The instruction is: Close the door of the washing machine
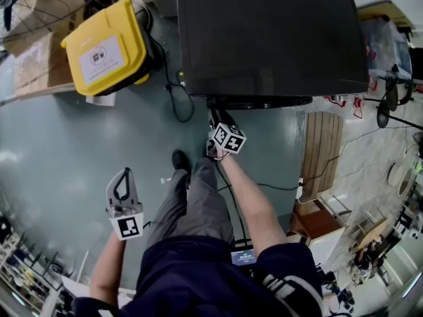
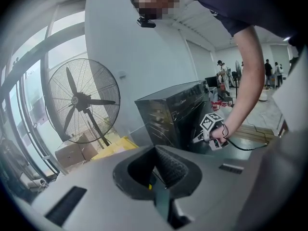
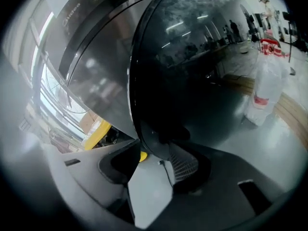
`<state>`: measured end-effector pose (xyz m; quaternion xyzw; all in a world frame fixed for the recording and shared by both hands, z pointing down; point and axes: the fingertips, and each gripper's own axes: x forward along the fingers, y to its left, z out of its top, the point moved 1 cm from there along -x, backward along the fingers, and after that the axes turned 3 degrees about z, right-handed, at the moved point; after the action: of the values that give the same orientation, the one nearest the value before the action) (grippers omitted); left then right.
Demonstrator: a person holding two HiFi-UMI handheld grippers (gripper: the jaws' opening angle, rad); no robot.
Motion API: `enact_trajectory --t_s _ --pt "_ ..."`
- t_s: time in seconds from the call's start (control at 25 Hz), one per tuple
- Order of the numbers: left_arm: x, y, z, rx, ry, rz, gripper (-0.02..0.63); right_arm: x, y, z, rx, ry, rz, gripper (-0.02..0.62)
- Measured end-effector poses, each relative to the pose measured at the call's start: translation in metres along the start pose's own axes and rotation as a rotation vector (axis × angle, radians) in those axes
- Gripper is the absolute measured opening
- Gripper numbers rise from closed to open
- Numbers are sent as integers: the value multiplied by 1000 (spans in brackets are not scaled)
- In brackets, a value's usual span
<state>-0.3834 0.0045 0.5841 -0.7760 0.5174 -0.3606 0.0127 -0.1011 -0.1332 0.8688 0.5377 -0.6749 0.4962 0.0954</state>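
Observation:
The black washing machine [image 1: 271, 35] stands ahead of me, its round dark door [image 1: 259, 102] sticking out a little from the front. In the right gripper view the door [image 3: 192, 71] fills the picture, and its rim runs down between the jaws of my right gripper [image 3: 154, 160]. The jaws stand apart; the ribbed pad [image 3: 184, 165] lies close to the rim, and floor shows on the other side. My left gripper [image 1: 123, 174] hangs in the air over the floor, away from the machine, with its fingers together and nothing in them.
A yellow bin [image 1: 109, 45] lies left of the machine, with a black cable [image 1: 175, 91] on the floor beside it. A wooden pallet [image 1: 322, 147] lies to the right. A large fan [image 2: 82, 102] stands by the windows. A white bag [image 3: 267, 90] sits beyond the door.

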Motion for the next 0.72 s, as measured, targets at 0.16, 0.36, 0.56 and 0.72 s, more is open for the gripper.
enact_trajectory --t_s 0.16,0.36,0.56,0.72 --pt "0 -1 0 7 -2 -4 23 -3 2 3 -64 4 5 195" --pt "-1 -2 -3 16 12 -12 23 -6 2 2 -164 25 -2 172" --pt "1 -4 -4 16 11 -20 23 -5 3 2 -192 25 -13 168" --pt "2 -6 -6 12 17 -20 23 -2 3 5 -156 15 -34 173"
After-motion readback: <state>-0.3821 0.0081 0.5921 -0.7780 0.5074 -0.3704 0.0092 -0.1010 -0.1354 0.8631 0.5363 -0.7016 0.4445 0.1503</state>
